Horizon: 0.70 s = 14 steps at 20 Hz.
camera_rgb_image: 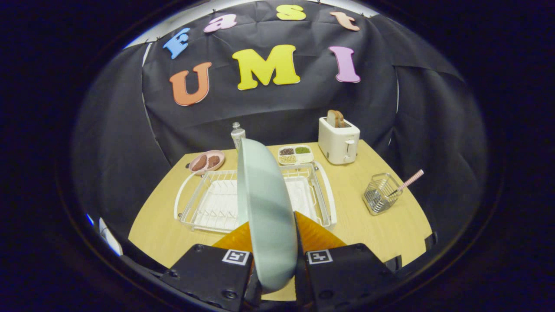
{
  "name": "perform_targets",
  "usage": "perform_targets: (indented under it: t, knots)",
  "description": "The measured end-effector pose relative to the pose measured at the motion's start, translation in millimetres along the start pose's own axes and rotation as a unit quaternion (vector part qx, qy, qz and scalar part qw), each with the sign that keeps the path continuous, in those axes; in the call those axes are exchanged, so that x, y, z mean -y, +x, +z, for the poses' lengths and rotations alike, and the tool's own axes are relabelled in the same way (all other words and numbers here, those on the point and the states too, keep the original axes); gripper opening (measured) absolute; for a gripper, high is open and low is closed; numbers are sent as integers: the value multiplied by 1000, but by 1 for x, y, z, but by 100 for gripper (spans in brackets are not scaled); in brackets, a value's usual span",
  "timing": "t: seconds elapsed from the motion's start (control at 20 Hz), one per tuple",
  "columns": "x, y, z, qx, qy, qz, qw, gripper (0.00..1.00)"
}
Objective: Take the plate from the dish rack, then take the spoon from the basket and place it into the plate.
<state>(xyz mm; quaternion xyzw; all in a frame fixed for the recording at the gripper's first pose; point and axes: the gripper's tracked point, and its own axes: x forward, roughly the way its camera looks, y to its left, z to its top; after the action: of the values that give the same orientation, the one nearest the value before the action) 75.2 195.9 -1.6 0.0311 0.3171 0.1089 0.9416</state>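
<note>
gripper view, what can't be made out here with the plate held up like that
- Rack: its middle is hidden behind the upright plate clamped between the fingers.
- Bottle: lower part hidden by the plate's rim.
- Spoon: bowl end is down inside the basket, too small to see.
- Divided tray: contents too small to identify.

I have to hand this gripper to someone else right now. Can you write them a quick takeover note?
Gripper: shut on the plate, one finger on each face, held on edge and upright above the dish rack.
Spoon: standing in the wire basket on the table, to the right of the rack and in front of the toaster.
Done: plate gripped and lifted out of the rack.
Left: set the plate flat on the table, let go, take the spoon from the basket and put it in the plate.
</note>
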Motion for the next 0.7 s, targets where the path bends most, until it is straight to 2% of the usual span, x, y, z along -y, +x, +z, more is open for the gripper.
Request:
perform_targets:
  t: [0.2,0.35,0.5,0.7]
  knots:
    - [25,6,-65,-41,21,17,999,35]
    - [23,15,-115,-110,91,67,987,35]
    - [23,25,-138,-136,137,98,976,35]
    - [28,39,-155,-146,187,111,965,36]
